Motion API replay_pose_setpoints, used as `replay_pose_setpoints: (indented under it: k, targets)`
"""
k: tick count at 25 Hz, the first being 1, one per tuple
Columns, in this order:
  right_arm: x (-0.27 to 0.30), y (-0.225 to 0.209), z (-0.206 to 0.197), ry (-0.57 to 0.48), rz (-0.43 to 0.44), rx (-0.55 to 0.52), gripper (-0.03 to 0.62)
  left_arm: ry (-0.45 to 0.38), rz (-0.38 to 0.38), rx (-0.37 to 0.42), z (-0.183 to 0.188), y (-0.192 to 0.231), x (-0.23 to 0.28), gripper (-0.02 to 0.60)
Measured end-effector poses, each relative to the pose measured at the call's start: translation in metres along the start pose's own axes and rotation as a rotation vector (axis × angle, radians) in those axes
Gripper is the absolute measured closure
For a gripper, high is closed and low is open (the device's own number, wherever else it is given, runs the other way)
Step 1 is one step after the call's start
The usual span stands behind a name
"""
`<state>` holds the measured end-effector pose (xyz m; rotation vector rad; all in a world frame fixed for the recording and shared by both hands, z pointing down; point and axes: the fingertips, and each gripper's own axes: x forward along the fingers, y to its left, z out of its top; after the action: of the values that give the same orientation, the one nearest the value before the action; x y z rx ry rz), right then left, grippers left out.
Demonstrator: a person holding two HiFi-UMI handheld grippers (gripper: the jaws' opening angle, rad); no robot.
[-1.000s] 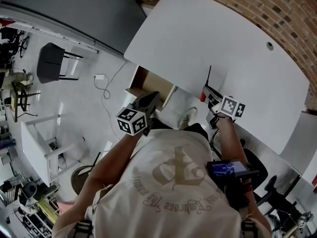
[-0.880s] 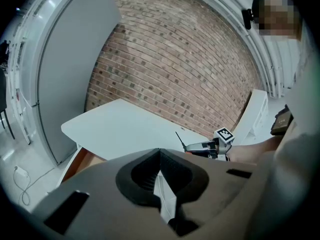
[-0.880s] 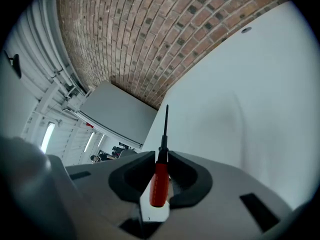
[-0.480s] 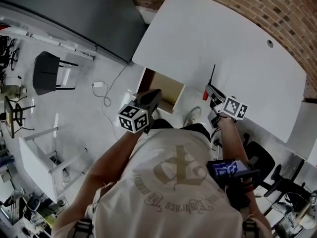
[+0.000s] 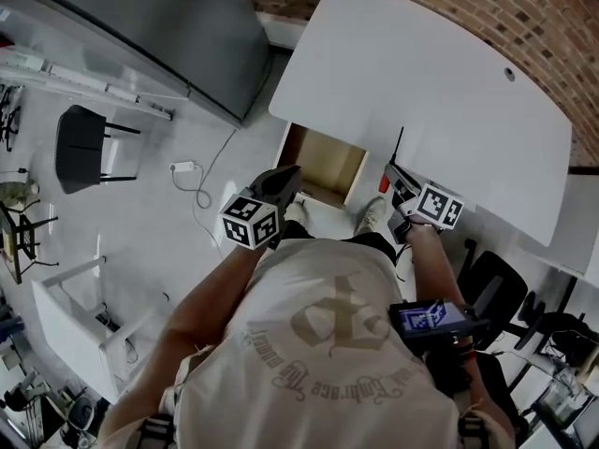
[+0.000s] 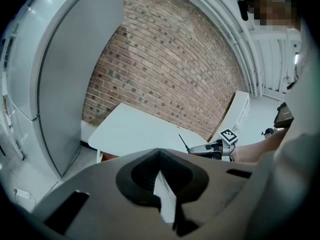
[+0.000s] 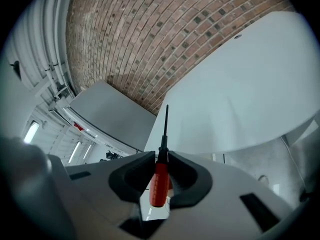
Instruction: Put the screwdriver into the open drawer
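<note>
My right gripper (image 7: 161, 156) is shut on a screwdriver (image 7: 159, 184) with a red handle, and its black shaft points up and ahead past the jaws. In the head view this gripper (image 5: 397, 176) and the screwdriver (image 5: 399, 146) hang over the front edge of the white table (image 5: 421, 82). The open wooden drawer (image 5: 328, 162) sticks out under that edge, left of the right gripper. My left gripper (image 5: 281, 183) hovers just left of the drawer's front corner. In the left gripper view its jaws (image 6: 159, 152) meet at the tips with nothing between them, and the right gripper (image 6: 212, 147) shows beyond.
A black chair (image 5: 89, 143) stands on the floor at left. A white cable with a power brick (image 5: 187, 168) lies near the drawer. A dark office chair (image 5: 496, 288) is at the right. A brick wall (image 5: 524, 17) runs behind the table, and a grey panel (image 5: 140, 26) at upper left.
Both grippers have travelled along the table's front edge. The drawer has come from left of the left gripper to between the two. The screwdriver stays gripped.
</note>
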<state>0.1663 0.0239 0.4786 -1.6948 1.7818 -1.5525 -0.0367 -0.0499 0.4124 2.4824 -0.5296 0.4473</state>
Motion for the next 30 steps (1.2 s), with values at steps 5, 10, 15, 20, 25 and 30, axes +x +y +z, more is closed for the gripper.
replay_pose_setpoints:
  k: [5, 10, 15, 20, 25, 30]
  targets:
    - [0.006, 0.022, -0.029, -0.017, -0.027, 0.006, 0.502, -0.008, -0.028, -0.004, -0.004, 0.016, -0.031, 0.563]
    - [0.013, 0.035, -0.052, -0.029, -0.054, 0.024, 0.502, -0.015, -0.063, 0.011, -0.009, 0.025, -0.052, 0.563]
    - [0.022, 0.041, -0.076, -0.007, -0.074, 0.033, 0.502, -0.024, -0.077, 0.003, -0.012, 0.034, -0.061, 0.563]
    - [0.033, 0.045, -0.110, 0.033, -0.088, 0.066, 0.502, -0.008, -0.084, -0.022, -0.020, 0.041, -0.068, 0.563]
    - [0.046, 0.045, -0.124, 0.067, -0.081, 0.072, 0.502, 0.023, -0.094, -0.022, -0.026, 0.044, -0.062, 0.563]
    - [0.057, 0.034, -0.129, 0.093, -0.081, 0.083, 0.502, 0.058, -0.089, -0.023, -0.035, 0.044, -0.055, 0.563]
